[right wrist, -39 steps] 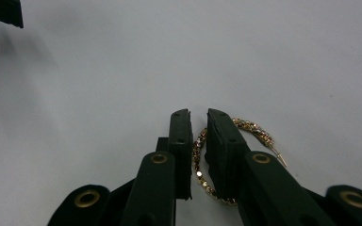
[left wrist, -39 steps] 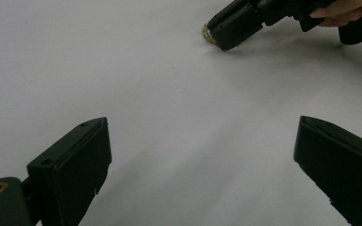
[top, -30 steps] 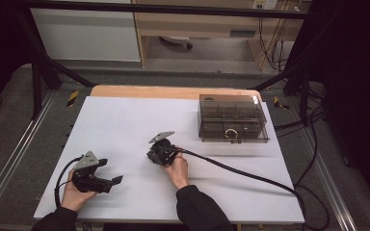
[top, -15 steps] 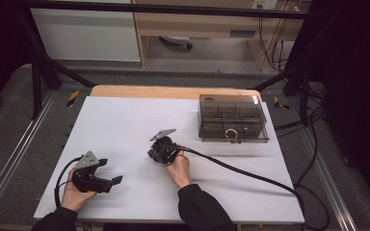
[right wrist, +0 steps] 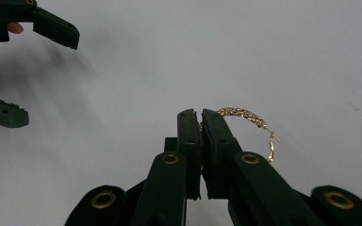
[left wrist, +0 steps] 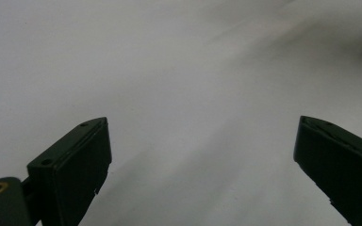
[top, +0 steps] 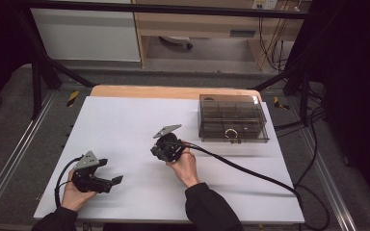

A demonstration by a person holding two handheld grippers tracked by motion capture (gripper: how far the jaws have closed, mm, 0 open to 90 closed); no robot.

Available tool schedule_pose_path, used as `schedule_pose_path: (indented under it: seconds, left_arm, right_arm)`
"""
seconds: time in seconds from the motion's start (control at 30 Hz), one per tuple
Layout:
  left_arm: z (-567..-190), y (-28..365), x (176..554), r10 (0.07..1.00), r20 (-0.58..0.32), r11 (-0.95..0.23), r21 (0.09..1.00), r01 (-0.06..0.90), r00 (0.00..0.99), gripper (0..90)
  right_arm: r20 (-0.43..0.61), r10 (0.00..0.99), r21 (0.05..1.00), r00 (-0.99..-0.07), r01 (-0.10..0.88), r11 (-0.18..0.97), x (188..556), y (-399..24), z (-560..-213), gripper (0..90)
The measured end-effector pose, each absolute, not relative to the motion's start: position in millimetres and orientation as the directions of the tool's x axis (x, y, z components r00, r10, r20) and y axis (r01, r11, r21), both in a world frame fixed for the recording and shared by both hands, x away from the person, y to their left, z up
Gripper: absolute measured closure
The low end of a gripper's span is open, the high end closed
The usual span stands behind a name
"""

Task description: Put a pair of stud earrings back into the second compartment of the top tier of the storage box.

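Two claws were in your hands over the white counter (top: 125,120). Your right claw (right wrist: 201,117) was clenched on a gold chain (right wrist: 245,116), pinching one end between its closed jaws; the rest of the chain arched out to one side of the tips and hung down, ending in what looked like a small clasp, though it was too small to be sure. In the high view that claw (top: 161,150) sat near the middle of the counter, just short of a smoky clear box (top: 232,119) with compartments that stood toward the far right corner. A gold ring-like piece (top: 231,133) lay inside the box near its front wall. Your left claw (left wrist: 202,155) was released, jaws spread wide over bare white surface, with nothing between them, down at the near left of the counter (top: 107,180).
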State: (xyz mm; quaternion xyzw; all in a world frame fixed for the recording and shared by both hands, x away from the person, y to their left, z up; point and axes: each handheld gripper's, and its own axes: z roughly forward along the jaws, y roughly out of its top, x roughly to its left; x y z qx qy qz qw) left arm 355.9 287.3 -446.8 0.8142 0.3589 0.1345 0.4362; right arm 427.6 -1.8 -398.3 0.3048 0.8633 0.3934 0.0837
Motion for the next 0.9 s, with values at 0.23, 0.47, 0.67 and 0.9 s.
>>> schedule_pose_path:
  seconds: [0.23, 0.47, 0.67, 0.9]
  left_arm:
    - [-447, 287, 356, 0.703, -0.095, -0.362, 0.806, 0.469, 0.705, 4.5]
    - [-447, 288, 356, 0.703, -0.095, -0.362, 0.805, 0.47, 0.705, 4.5]
    - [-447, 287, 356, 0.703, -0.095, -0.362, 0.805, 0.47, 0.705, 4.5]
    - [-447, 287, 356, 0.704, -0.095, -0.362, 0.805, 0.471, 0.704, 4.5]
  right_arm:
    - [0.087, 0.606, 0.739, -0.79, 0.459, 0.493, 423, -22, -382, 87.3]
    - [0.075, 0.629, 0.747, -0.774, 0.461, 0.478, 421, -44, -368, 87.3]
    - [0.079, 0.656, 0.76, -0.751, 0.471, 0.447, 420, -67, -357, 87.3]
    - [0.071, 0.691, 0.767, -0.719, 0.483, 0.424, 420, -95, -349, 87.3]
